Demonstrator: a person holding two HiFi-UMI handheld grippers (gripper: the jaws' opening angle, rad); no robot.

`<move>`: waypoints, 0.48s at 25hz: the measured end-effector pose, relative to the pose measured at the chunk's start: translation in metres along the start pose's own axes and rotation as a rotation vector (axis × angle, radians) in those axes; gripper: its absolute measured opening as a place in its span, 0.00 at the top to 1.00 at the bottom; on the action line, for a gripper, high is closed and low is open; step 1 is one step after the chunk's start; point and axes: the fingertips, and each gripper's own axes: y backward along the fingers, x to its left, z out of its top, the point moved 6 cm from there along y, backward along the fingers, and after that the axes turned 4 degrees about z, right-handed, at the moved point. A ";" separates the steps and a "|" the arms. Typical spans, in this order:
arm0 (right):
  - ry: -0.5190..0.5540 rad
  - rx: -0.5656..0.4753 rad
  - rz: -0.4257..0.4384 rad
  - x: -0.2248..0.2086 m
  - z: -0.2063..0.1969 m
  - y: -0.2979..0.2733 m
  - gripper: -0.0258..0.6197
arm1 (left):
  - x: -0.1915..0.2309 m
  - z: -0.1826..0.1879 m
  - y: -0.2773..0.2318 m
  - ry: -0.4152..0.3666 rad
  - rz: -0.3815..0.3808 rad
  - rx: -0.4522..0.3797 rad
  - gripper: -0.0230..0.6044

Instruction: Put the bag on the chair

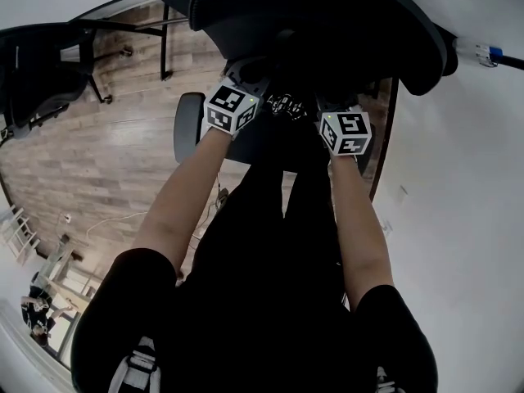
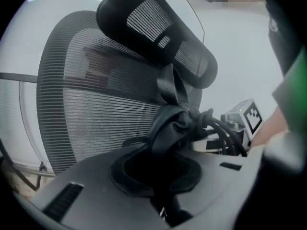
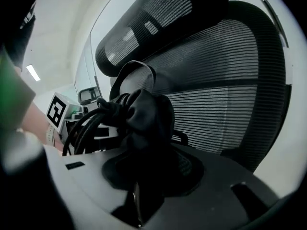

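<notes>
**Bag gripped from both sides, facing the chair back**

The left gripper [image 2: 160,176] was clenched on a fold of the black, glossy, leather-like bag [image 2: 175,123], and the material bunched up and out from between its pads. The right gripper [image 3: 148,176] was clamped on the same bag from the other side, with a thicker wad of it between its jaws, which stood wider than the left's. The bag's gathered top ran crosswise from one gripper to the other. Thin black loops, cords or handles [image 2: 225,133], arched across the gap, and a flat strap loop [image 3: 136,75] stood up above the folds. The surface looked soft and creased, with a dull shine, and it slumped where it was not pinched. How far the body of the bag hung down could not be told, since the head view lost it against the person's dark clothing.

Beyond the bag, straight ahead of both grippers, rose the grey mesh back of the black office chair [image 2: 96,104], with its curved mesh headrest [image 2: 158,32] above. Neither gripper was clearly nearer to it. In the head view one armrest [image 1: 188,125] showed to the left, above the wooden floor [image 1: 106,162]. The seat appeared to lie just below and ahead of the grippers, so the coming move was probably a short carry forward and down, both grippers together.
</notes>
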 end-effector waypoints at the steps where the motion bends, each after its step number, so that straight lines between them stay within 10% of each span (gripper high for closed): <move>1: -0.004 -0.001 -0.006 -0.003 0.000 -0.003 0.79 | 0.002 0.000 -0.004 -0.001 0.001 -0.006 0.91; 12: 0.043 -0.082 -0.058 -0.015 -0.007 -0.015 0.77 | 0.006 -0.009 -0.020 -0.110 0.043 -0.102 0.91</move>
